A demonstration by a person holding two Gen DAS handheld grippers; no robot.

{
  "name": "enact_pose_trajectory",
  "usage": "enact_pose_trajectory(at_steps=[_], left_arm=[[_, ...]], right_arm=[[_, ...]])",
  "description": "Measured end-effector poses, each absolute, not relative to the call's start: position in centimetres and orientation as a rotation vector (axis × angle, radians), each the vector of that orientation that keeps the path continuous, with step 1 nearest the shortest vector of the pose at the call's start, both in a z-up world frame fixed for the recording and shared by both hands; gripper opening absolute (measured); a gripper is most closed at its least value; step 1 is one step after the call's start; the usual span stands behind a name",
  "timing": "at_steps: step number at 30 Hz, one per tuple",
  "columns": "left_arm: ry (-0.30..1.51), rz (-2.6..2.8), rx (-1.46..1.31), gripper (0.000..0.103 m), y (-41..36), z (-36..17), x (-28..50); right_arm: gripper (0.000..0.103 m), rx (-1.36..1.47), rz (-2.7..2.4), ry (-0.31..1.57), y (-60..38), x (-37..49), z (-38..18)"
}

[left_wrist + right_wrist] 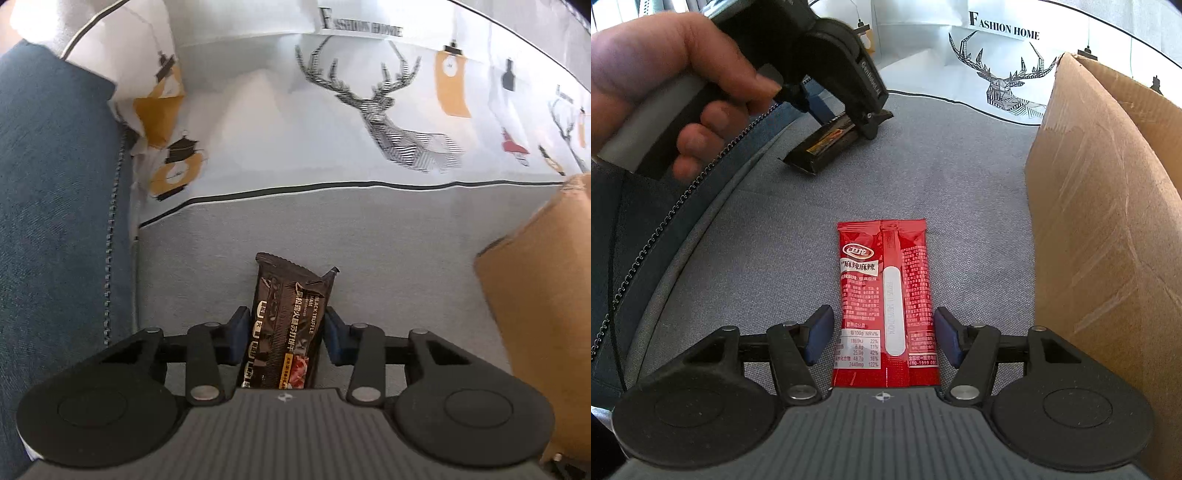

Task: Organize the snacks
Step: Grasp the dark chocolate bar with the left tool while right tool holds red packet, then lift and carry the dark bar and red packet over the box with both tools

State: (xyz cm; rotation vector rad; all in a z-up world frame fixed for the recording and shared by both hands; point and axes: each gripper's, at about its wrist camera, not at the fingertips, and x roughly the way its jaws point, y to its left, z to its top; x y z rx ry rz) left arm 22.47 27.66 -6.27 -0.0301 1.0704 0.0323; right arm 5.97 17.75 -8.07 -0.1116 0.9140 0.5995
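Standing at the right edge of the grey cloth (960, 177), the cardboard box (1108, 221) looks like the place the snacks are meant to end up; its tall side wall is close to both packets, so each would need lifting over the rim, though its inside is hidden. The cloth gives a flat, soft bed, which explains why both packets lie flat and must be gripped by their long edges. A blue cushion (55, 184) borders the cloth on the left.

The left gripper (284, 332), held in a hand (665, 85), is tilted down over the dark snack bar (288, 325). Its blue pads sit on either side of the wrapper, touching or nearly so; whether they are truly pinching it I cannot tell. The bar seems to rest on the cloth, near the cushion and well apart from the box.

The right gripper (884, 339) is spread, its pads straddling the red snack packet (886, 295) with a sliver of cloth visible on each side. The packet lies seam up, lengthwise between the fingers, near the box wall, lined up so that closing would catch its two long edges.
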Motion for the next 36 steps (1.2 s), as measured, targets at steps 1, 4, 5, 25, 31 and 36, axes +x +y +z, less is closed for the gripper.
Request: enact_pose_trajectory(at_steps=[1,4,5,25,31,36], left_arm=[[1.071,0.021,-0.035,0.045,27.5,-6.1,22.4],[1.073,-0.006,-0.045,0.044,27.0,-5.7,22.4],[1.082,-0.006,-0.044,0.045,27.0,-5.9,22.5],[1.115,-0.004,0.01,0.043,26.7,-6.5,22.6],[1.114,0.012,0.011,0.043,26.8,-6.5,22.7],[1.113,0.017,0.008,0.043,26.8,-6.5,22.7]], right_arm=[[0.062,-0.111,0.599,0.914,17.7,6.0,-8.1],[0.062,-0.113,0.599,0.911,17.8,6.0,-8.1],[0.062,-0.114,0.599,0.91,17.8,5.9,-8.1],[0.062,-0.098,0.623,0.887,17.7,5.8,-8.4],[0.059,-0.092,0.633,0.87,17.7,5.8,-8.4],[0.05,-0.095,0.64,0.856,17.7,5.5,-8.3]])
